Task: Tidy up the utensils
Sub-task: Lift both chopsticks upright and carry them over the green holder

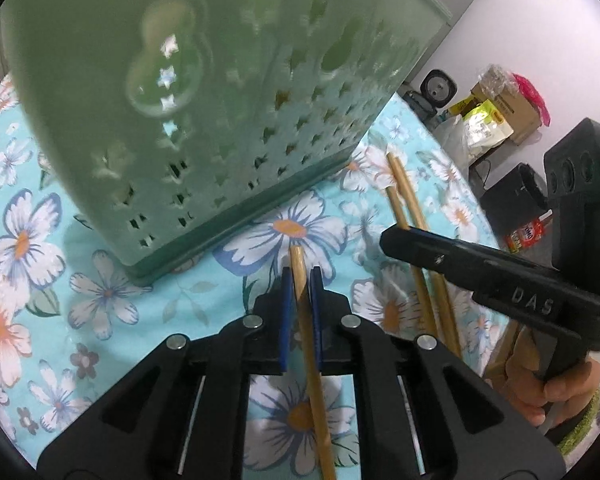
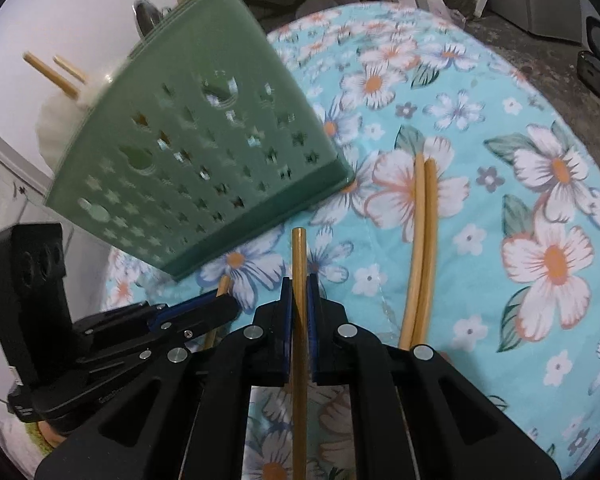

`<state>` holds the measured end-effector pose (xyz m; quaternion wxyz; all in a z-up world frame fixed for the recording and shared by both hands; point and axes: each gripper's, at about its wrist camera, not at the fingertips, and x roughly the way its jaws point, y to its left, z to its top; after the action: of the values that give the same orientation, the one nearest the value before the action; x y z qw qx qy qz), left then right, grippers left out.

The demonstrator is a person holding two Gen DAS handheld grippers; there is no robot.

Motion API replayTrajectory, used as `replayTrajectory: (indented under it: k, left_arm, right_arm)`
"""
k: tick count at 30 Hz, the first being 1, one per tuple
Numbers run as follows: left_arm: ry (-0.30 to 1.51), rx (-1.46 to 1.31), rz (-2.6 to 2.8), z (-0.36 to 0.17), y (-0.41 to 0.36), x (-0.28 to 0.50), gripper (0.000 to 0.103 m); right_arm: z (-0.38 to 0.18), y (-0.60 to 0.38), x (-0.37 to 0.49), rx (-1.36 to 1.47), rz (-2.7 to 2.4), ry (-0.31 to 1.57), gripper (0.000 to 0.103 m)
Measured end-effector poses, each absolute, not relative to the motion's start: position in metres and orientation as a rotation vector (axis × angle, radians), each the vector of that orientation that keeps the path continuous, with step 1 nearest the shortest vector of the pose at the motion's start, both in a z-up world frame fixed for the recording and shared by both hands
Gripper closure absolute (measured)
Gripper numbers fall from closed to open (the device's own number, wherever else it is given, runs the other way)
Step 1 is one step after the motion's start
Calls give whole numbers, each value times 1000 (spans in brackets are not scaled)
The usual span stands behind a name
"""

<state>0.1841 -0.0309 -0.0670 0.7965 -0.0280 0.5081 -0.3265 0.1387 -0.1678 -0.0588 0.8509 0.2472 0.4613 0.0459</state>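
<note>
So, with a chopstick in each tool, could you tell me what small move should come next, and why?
Probably lift the right tool and its wooden chopstick toward the open top of the green perforated plastic holder: the pads are shut on it, and two chopsticks already stand inside.

Six chopsticks [image 2: 420, 240]; one green holder [image 2: 204, 160].

Chopstick pair [image 2: 418, 248] right of holder [image 2: 204, 152] (on tbl)

Even indoor light; green holder [image 1: 204, 92] blurred, fisheye edges curved, dark.
</note>
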Motion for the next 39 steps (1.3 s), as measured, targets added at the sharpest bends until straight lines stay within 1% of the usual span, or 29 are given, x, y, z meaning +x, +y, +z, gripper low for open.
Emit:
replayTrajectory:
  k: [13, 20, 28, 39]
  left_arm:
    - [932, -182, -785, 16, 13, 164, 97]
    - [839, -224, -821, 55, 30, 155, 97]
    - [782, -237, -829, 76, 37, 151, 97]
    - [705, -269, -826, 104, 51, 147, 97]
  right_arm:
    - [9, -187, 108, 548, 144, 769, 96]
    - [36, -186, 93, 551, 176, 695, 97]
    - [51, -184, 87, 545, 191, 655, 97]
    - [57, -192, 81, 548, 183, 621, 97]
